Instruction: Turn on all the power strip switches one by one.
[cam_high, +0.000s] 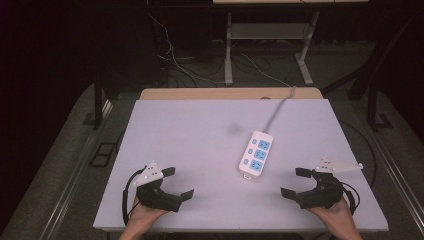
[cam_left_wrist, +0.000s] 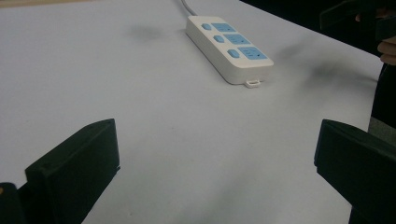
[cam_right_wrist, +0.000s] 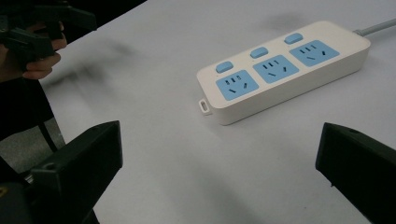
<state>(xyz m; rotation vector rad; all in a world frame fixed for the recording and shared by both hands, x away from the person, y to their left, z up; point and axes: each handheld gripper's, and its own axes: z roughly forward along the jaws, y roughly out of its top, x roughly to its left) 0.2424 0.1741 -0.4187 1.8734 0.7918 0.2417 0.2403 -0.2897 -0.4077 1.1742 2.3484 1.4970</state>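
My right gripper (cam_high: 299, 184) and left gripper (cam_high: 174, 184) both stood spread, holding nothing, near the near edge of the pale grey table (cam_high: 200, 150); the white plastic power strip with blue sockets (cam_high: 256, 154) lay between them, closer to my right, its long axis running toward the far edge, grey cable (cam_high: 278, 111) trailing off there; nothing stood between.

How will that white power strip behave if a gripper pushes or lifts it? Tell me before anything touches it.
The power strip is a flat, rigid box lying broad side down, so it should slide, not tip or roll. Its smooth casing may slip between jaws. Its grey cable trails off the table's far edge and would likely drag or swing it.
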